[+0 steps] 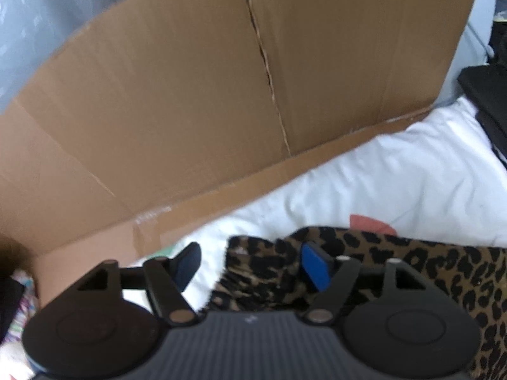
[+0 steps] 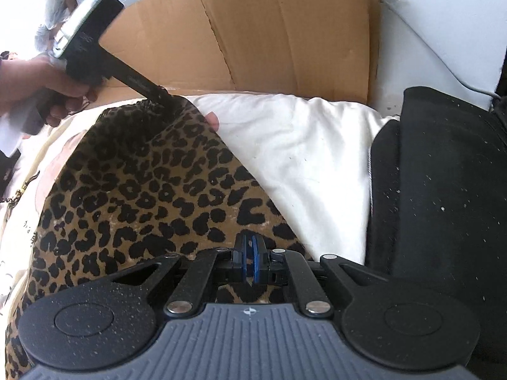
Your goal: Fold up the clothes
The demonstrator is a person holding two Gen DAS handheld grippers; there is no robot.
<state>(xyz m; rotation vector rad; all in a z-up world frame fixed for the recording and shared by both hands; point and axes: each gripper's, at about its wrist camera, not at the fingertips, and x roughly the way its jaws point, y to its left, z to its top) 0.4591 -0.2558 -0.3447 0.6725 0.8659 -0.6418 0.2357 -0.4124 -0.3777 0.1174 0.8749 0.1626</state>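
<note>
Leopard cloth: lies spread on the white bedding, in front of the cardboard.
Left gripper: fingers apart over the cloth's far edge, gripping nothing.
Right gripper: fingers together at the cloth's near edge; a pinch looks likely, but the grip is hidden.
Doing it well: let the far edge settle flat, then smooth the crease.
Hard to see: the cloth's full outline is cut off, and the left view is blurred.

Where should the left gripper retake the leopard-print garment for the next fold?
Probably at the far corner of the leopard-print garment, where the open left gripper sits now. The cloth lies flat on the white bedding, so its far edge is the only free lip. Come in steeply from above. The right gripper is shut at the near edge.
</note>
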